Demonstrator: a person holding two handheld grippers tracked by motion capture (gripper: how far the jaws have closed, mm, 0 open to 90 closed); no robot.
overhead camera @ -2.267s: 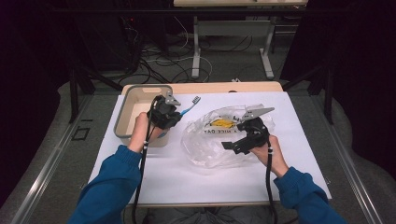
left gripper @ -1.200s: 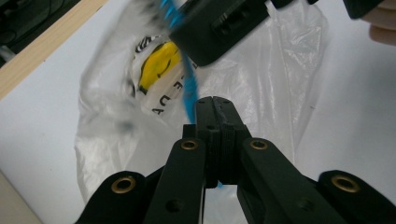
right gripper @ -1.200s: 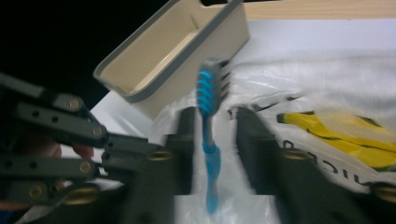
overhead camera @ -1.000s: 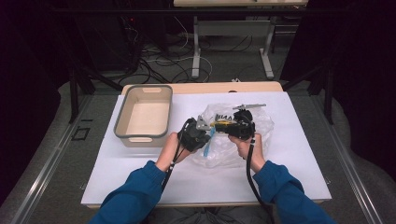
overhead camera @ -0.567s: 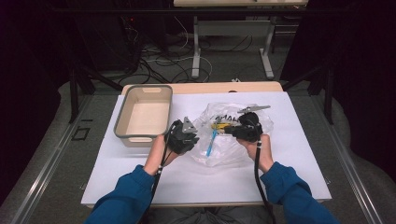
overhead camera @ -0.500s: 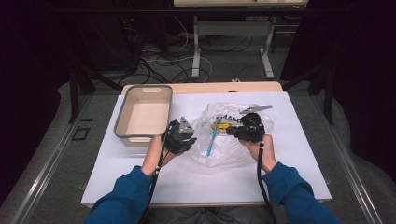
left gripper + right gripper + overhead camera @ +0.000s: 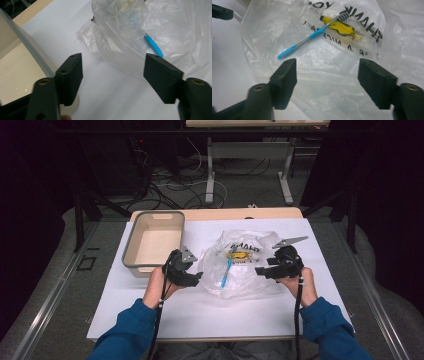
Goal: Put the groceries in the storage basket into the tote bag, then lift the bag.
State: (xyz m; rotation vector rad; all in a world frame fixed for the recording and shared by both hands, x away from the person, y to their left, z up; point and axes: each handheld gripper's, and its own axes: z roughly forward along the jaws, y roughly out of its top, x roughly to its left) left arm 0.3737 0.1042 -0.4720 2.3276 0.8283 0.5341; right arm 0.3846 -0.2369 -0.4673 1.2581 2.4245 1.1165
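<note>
Blue toothbrush [image 7: 312, 36] lies inside the clear plastic bag [image 7: 245, 265] mid-table, right of the tub [image 7: 152, 242]. Left gripper [image 7: 192, 277] and right gripper [image 7: 262, 270] flank the bag, level, pointing inward; both jaws have just been opening, holding nothing

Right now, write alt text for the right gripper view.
A blue toothbrush lies inside a clear plastic bag printed with black lettering and a yellow mark. The right gripper has its black jaws open before the bag, holding nothing.
</note>
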